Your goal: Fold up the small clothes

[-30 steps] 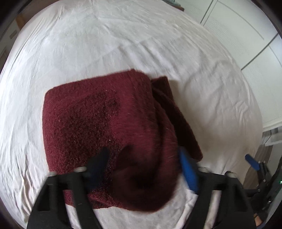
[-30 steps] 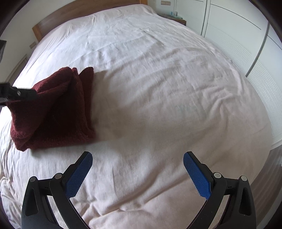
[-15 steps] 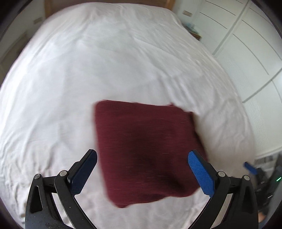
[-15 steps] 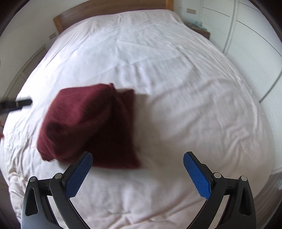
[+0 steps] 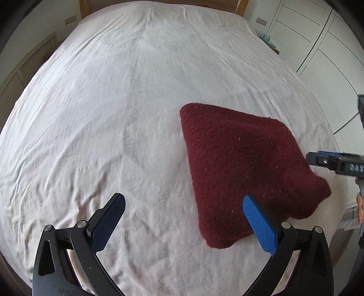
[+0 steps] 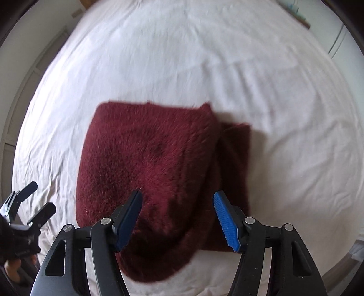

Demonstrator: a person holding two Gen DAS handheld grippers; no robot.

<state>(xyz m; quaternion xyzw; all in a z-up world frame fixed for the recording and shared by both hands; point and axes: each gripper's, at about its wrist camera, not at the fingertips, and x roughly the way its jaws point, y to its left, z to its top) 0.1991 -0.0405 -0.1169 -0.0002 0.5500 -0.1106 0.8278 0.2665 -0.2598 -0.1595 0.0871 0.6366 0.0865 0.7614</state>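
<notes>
Folded dark-red fuzzy knit garment (image 6: 157,173) lies on the white-sheeted bed (image 5: 113,102), toward the bed's right edge in the left wrist view, a narrower flap (image 6: 236,159) sticking out from under its right side. Right gripper (image 6: 177,214) hangs over the garment's near part, jaws closing, fabric below and between them, pads not yet pressing. Left gripper (image 5: 184,218) jaws wide, nothing held, off the garment's left side over bare sheet.

Likely step: pinch the near fold to tidy or fold again. To do it well: bite through all layers near the edge, not just fuzz; tuck the stray flap in line first.

Room: lots of bare sheet toward the headboard (image 5: 159,2) and left; bed's right edge and white wardrobe doors (image 5: 318,45) close on the right, so work inward.
</notes>
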